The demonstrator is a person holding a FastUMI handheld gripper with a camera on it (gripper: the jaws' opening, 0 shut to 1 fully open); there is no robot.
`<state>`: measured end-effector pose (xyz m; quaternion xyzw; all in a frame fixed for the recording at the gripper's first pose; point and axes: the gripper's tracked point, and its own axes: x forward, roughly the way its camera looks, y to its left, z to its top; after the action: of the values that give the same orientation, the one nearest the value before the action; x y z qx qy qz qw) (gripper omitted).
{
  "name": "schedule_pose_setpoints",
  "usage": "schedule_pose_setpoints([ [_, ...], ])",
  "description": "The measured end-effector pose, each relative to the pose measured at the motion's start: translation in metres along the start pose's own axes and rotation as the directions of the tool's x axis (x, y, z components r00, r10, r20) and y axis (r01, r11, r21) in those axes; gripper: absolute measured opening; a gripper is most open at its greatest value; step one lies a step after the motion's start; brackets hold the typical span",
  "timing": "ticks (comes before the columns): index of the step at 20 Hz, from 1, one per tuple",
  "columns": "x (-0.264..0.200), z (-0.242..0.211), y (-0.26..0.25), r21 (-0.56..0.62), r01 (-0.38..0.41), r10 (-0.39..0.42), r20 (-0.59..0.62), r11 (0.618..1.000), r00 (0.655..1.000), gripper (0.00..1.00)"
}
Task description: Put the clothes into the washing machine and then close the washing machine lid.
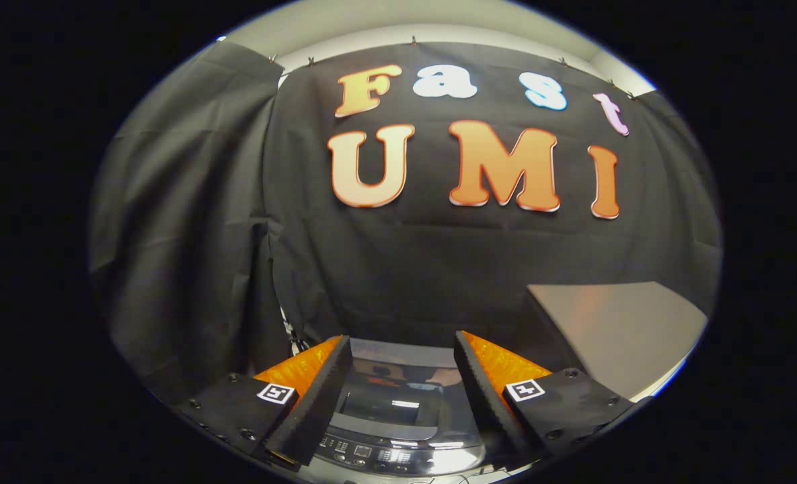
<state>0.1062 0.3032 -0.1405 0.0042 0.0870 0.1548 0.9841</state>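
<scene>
Black cloth wall hangs behind everything. A grey surface juts out right of the tongs. Washing machine sits low, directly under and between the fingers; its glossy dark lid lies flat and closed, button panel on the nearer edge. Tongs spread wide, holding nothing. Clothes can't be made out.
</scene>
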Motion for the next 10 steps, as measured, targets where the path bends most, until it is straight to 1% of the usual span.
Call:
schedule_pose_setpoints([
  [6,-0.088,0.069,-0.095,-0.007,0.008,-0.007,0.085,1.0,0.996,0.98],
  [7,-0.102,0.077,-0.112,-0.006,0.008,-0.008,0.094,1.0,0.995,0.98],
  [10,-0.151,0.081,-0.164,0.0,0.018,-0.018,0.103,1.0,0.995,0.98],
])
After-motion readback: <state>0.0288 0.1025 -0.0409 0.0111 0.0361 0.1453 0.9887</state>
